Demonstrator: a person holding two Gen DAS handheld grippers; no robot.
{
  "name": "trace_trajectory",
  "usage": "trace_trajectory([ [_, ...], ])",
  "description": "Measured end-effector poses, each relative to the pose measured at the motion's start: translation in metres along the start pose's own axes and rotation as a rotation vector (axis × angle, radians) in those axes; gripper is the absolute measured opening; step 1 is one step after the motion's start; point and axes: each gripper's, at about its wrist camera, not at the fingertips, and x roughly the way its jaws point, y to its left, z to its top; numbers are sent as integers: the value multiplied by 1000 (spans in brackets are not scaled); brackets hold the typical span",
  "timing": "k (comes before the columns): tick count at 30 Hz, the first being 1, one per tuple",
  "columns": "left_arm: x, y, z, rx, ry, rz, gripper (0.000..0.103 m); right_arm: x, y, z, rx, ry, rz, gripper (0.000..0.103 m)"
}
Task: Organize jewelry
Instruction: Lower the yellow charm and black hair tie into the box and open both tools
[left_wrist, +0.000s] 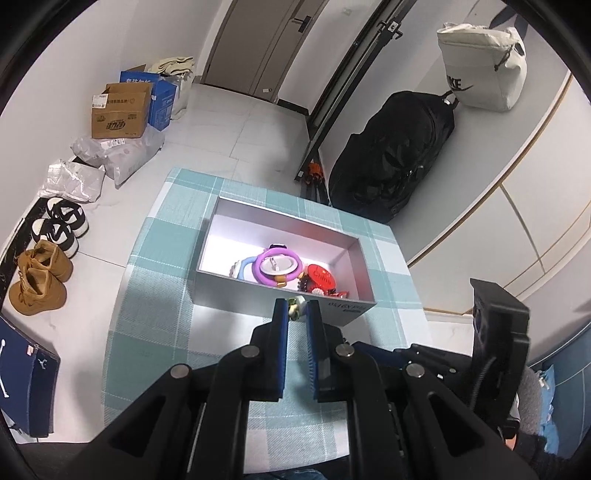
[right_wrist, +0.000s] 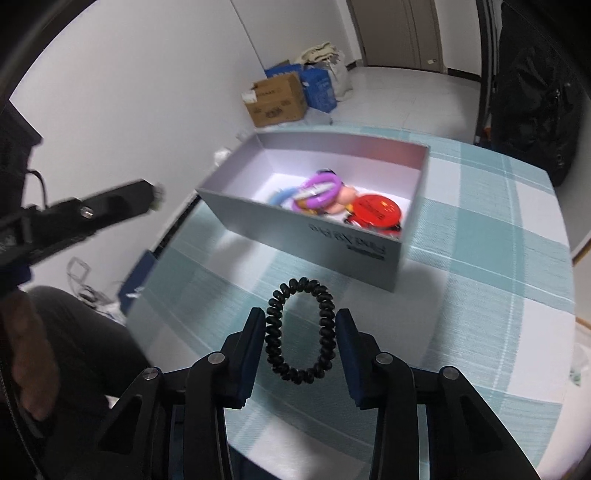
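Observation:
An open grey box (left_wrist: 236, 277) stands on the teal checked tablecloth (left_wrist: 155, 295). Inside lie a purple ring (left_wrist: 275, 266), a red round tin (left_wrist: 321, 277) and a light blue band (left_wrist: 242, 267). Just in front of the box's near wall, my left gripper (left_wrist: 296, 310) is shut on a small green and white trinket (left_wrist: 295, 308) at its tips. In the right wrist view, my right gripper (right_wrist: 299, 321) is shut on a black spiral hair tie (right_wrist: 327, 321). The pads press its two sides into an oval. It is short of the box (right_wrist: 295, 236). The left gripper (right_wrist: 147, 195) shows at that view's left.
On the floor to the left are brown boots (left_wrist: 37, 280), black and white sneakers (left_wrist: 62, 221), cardboard boxes (left_wrist: 122, 110) and plastic parcels. A black bag (left_wrist: 395, 155) leans beyond the table's far right corner. A person's leg (right_wrist: 74, 332) is beside the table's near left edge.

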Motion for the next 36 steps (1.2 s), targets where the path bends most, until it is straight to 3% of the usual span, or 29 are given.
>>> trace_trajectory([
  [9, 0, -1, 11, -16, -29, -29, 5, -29, 5, 14, 60, -167, 140, 37],
  [15, 12, -2, 24, -31, -23, -44, 5, -42, -4, 37, 114, -255, 148, 37],
  [28, 51, 0, 48, -64, 48, -61, 5, -30, -40, 70, 207, -259, 165, 37],
  [36, 69, -1, 48, -36, 79, -6, 5, -22, -48, 74, 197, -232, 149, 37],
])
